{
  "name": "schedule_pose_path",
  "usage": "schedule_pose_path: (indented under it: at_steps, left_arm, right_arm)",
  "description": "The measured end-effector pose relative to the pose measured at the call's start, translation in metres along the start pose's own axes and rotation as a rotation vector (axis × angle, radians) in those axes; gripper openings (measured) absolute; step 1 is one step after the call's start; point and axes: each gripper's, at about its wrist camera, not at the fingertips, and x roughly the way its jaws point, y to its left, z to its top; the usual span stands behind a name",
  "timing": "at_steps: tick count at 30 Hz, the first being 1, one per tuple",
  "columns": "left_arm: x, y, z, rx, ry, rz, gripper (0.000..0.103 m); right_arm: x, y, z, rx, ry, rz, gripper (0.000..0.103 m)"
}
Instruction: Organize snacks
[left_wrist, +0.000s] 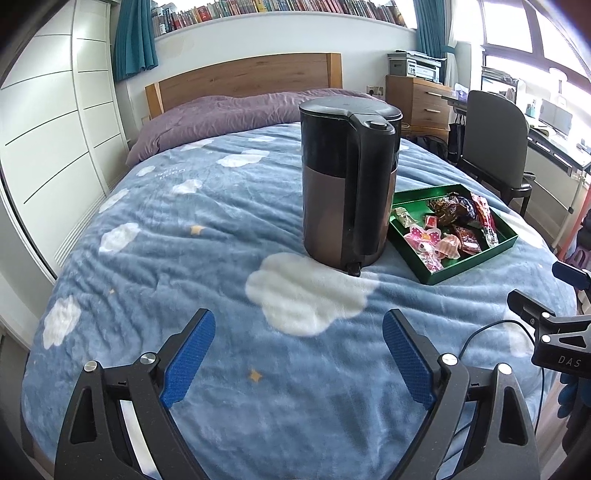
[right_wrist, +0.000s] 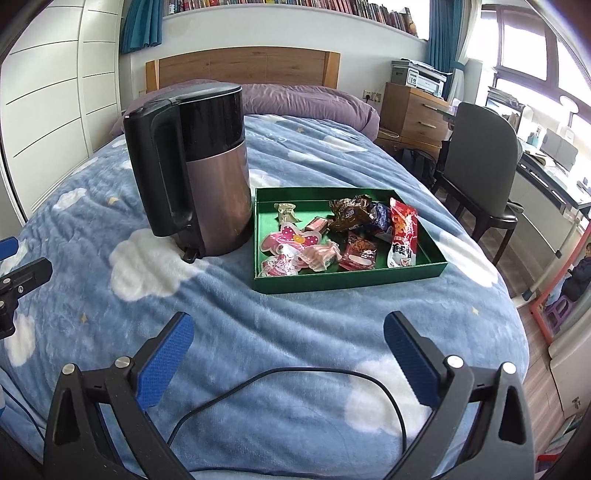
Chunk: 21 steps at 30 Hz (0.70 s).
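Green cardboard forms the tray (right_wrist: 351, 282) on the blue cloud blanket (right_wrist: 258, 332), just right of the upright kettle (right_wrist: 192, 173), and every snack (right_wrist: 332, 236) you can see already lies inside it in a loose heap, none on the bedding. Your left gripper (left_wrist: 298, 360) and right gripper (right_wrist: 289, 362) both hang wide apart and empty, near the bed's front edge, well short of the tray. Gathering looks done; sorting the wrappers within the tray, if required, remains, and nothing is yet in hand.
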Motion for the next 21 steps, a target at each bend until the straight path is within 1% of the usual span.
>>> schedule_pose_path:
  at_steps: [21]
  left_arm:
    - [0.0012, -0.0058, -0.0014, 0.011, 0.001, -0.011, 0.089]
  right_arm:
    - [0.0002, -0.0003, -0.0001, -0.001, 0.001, -0.002, 0.103]
